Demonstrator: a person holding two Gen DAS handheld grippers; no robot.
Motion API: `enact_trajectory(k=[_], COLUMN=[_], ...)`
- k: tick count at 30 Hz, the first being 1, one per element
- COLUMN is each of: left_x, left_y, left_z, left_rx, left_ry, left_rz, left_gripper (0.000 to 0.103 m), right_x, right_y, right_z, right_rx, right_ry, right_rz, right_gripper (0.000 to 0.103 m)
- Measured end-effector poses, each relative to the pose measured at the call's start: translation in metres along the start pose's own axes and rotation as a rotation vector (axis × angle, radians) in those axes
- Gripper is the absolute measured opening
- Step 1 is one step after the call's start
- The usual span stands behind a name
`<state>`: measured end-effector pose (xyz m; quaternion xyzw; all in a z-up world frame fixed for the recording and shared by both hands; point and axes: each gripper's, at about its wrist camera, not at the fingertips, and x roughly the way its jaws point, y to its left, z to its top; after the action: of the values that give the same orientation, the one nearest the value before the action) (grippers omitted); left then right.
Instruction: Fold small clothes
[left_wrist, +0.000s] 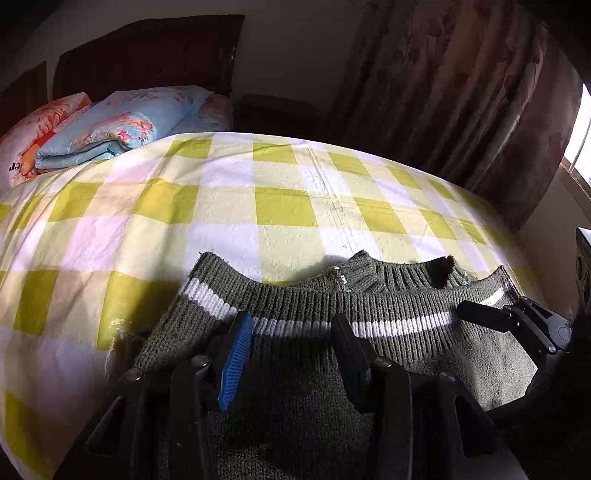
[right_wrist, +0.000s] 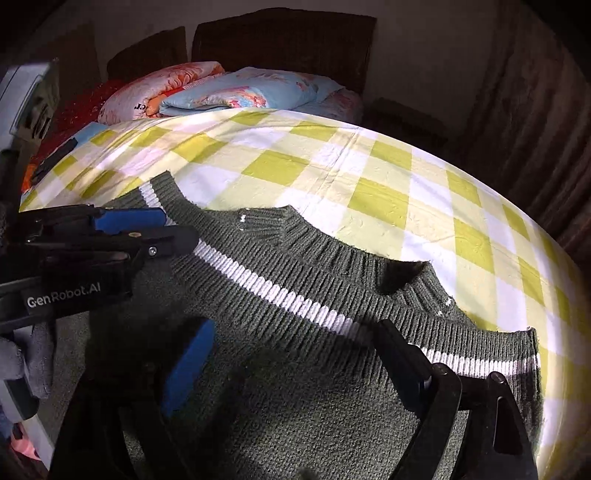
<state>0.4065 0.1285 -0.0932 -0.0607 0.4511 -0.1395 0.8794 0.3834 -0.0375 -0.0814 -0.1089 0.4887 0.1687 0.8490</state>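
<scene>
A dark green knit sweater (left_wrist: 295, 369) with a white stripe lies folded on the checked bed sheet (left_wrist: 221, 206), its ribbed hem and collar toward the far side. It also shows in the right wrist view (right_wrist: 295, 350). My left gripper (left_wrist: 291, 328) is open, its fingers spread just above the sweater near the stripe, holding nothing. My right gripper (right_wrist: 295, 332) is open over the sweater, also empty. The left gripper (right_wrist: 170, 229) appears at the left in the right wrist view; the right gripper (left_wrist: 517, 317) appears at the right in the left wrist view.
Folded quilts and pillows (left_wrist: 110, 125) are piled at the head of the bed by a dark headboard (left_wrist: 147, 55). Curtains (left_wrist: 461, 92) hang along the right side. A dark flat object (right_wrist: 55, 155) lies at the sheet's left edge.
</scene>
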Motion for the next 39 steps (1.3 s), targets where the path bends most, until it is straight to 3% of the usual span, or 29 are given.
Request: enact_trajectory(k=[2, 4, 7, 9, 11, 13, 16, 18, 20, 22, 25, 28, 32, 36, 37, 38, 39], left_x=[0.000, 0.000, -0.001, -0.001, 0.000, 0.000, 0.000, -0.004, -0.014, -0.018, -0.004, 0.022, 0.010, -0.006, -0.011, -0.016, -0.019], left_y=[0.001, 0.002, 0.003, 0.003, 0.003, 0.004, 0.009, 0.015, 0.007, -0.024, -0.081, -0.105, -0.063, 0.014, 0.034, 0.053, 0.069], left_z=[0.000, 0.000, 0.000, 0.000, 0.000, 0.001, 0.005, 0.009, 0.012, 0.014, 0.008, -0.007, -0.001, -0.003, -0.005, -0.009, -0.011], left_rx=[-0.001, -0.006, -0.012, -0.012, -0.011, -0.017, -0.044, -0.147, -0.205, -0.125, 0.048, 0.166, 0.010, -0.161, -0.203, -0.262, -0.322], left_ry=[0.002, 0.000, -0.002, -0.002, -0.002, 0.000, 0.017, 0.036, 0.006, -0.013, 0.031, 0.075, 0.050, 0.002, -0.021, -0.039, -0.050], left_rz=[-0.004, -0.010, -0.017, -0.018, -0.017, -0.022, -0.046, -0.060, -0.088, -0.123, -0.163, -0.088, -0.230, -0.217, -0.230, -0.271, -0.309], left_gripper=[0.045, 0.045, 0.045, 0.045, 0.045, 0.045, 0.045, 0.042, 0.040, 0.040, 0.042, 0.042, 0.042, 0.042, 0.039, 0.030, 0.030], right_x=[-0.001, -0.005, -0.017, -0.020, -0.032, -0.034, -0.019, -0.018, -0.019, -0.019, -0.016, -0.017, -0.017, -0.017, -0.018, -0.018, -0.017], right_y=[-0.013, -0.030, -0.076, -0.112, -0.142, -0.144, -0.116, -0.110, -0.117, -0.117, -0.113, -0.115, -0.116, -0.116, -0.117, -0.117, -0.117], right_z=[-0.003, -0.009, -0.024, -0.036, -0.047, -0.048, -0.042, -0.041, -0.044, -0.045, -0.043, -0.044, -0.044, -0.044, -0.044, -0.044, -0.044], right_rx=[0.031, 0.037, 0.111, 0.181, 0.292, 0.306, 0.181, 0.153, 0.182, 0.186, 0.165, 0.173, 0.171, 0.174, 0.174, 0.175, 0.176], right_ry=[0.013, 0.026, 0.011, 0.027, -0.036, -0.045, -0.006, -0.001, -0.010, -0.014, -0.003, -0.006, -0.006, -0.010, -0.011, -0.012, -0.011], right_rz=[0.009, -0.069, -0.086, -0.171, -0.048, -0.039, -0.134, -0.159, -0.124, -0.121, -0.142, -0.129, -0.127, -0.117, -0.115, -0.110, -0.106], right_gripper=[0.103, 0.103, 0.103, 0.103, 0.103, 0.103, 0.103, 0.103, 0.103, 0.103, 0.103, 0.103, 0.103, 0.103, 0.103, 0.103, 0.103])
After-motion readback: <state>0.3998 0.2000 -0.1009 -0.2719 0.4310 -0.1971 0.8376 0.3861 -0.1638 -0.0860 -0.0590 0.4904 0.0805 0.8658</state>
